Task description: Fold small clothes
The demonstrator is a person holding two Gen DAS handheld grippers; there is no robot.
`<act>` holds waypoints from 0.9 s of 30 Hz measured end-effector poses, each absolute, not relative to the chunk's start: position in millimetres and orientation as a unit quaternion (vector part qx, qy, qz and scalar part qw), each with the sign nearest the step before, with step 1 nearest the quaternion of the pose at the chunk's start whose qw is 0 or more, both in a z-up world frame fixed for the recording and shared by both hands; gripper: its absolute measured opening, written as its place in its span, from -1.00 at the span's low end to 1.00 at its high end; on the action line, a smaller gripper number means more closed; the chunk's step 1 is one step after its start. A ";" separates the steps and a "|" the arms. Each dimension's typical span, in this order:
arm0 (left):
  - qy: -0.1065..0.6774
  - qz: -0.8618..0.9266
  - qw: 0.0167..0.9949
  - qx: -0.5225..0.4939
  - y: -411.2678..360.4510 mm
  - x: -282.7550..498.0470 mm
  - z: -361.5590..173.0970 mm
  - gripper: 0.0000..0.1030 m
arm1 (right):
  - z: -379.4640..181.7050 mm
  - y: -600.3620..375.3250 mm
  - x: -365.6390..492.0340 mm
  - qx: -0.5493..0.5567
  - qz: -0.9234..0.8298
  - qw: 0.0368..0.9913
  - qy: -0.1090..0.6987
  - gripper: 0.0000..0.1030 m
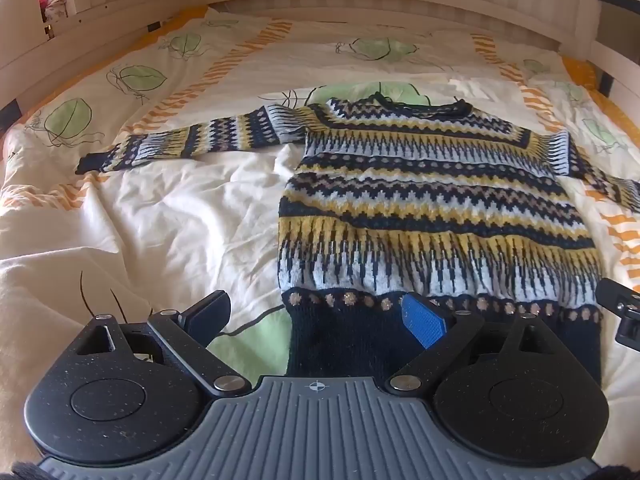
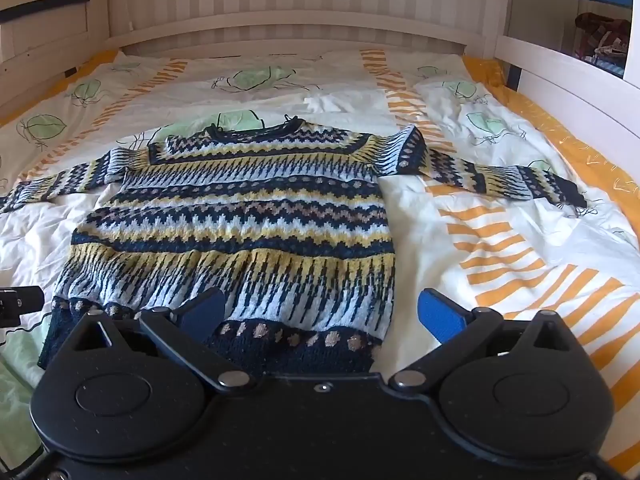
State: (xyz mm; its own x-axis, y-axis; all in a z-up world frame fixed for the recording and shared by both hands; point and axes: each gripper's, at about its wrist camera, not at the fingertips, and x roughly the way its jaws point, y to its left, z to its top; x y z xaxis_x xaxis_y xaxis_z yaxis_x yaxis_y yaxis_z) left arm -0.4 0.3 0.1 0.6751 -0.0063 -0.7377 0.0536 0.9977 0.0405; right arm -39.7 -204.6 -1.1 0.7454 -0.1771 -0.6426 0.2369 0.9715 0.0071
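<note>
Sweater [image 1: 432, 200]: flat on bed [image 1: 180, 208], sleeves spread
Left tool [image 1: 316, 316]: spread wide, empty, above hem
Right tool [image 2: 320, 312]: spread wide, empty

Pretty clearly a bedroom in someone's home. There's a bed with a white slatted wooden frame [image 1: 360, 4] and a rumpled duvet cover [image 1: 168, 208] printed with green leaves and orange stripes. Far right there's a shelf nook [image 2: 600, 40] stuffed with clothes. Daylight falls across the bedding.
</note>
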 end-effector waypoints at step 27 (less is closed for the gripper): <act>0.424 -0.019 0.905 0.039 -4.2 3.6 -7.3 0.82 | -10.9 -202.2 -29.7 0.038 -0.122 0.917 0.377 0.98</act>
